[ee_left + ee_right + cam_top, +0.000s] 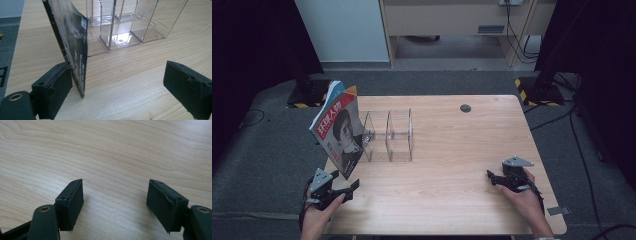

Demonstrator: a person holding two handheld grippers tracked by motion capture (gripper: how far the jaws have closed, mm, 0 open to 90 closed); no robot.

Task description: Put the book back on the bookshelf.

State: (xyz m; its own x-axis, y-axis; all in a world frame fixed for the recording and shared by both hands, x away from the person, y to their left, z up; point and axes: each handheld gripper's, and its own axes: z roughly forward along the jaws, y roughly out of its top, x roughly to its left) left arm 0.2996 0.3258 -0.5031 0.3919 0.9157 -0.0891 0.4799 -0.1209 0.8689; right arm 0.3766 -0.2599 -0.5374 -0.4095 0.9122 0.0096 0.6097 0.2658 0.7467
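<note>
A magazine (pixel 337 132) with a red title and a portrait cover stands tilted on the table at the left end of a clear acrylic rack (pixel 389 135). In the left gripper view the magazine (pixel 75 40) rises between the jaws, its lower corner on the wood and its back against the left pad (pixel 58 87); the right pad is far from it. My left gripper (pixel 344 182) (pixel 120 82) is open. My right gripper (pixel 494 179) (pixel 115 200) is open over bare wood at the right, with nothing between its jaws.
The rack (pixel 125 25) has several upright dividers with nothing in its slots. The wooden table (pixel 452 165) has a dark round hole (pixel 465 108) near its far edge. Black stands with yellow-striped bases (pixel 532 90) flank the table on the floor.
</note>
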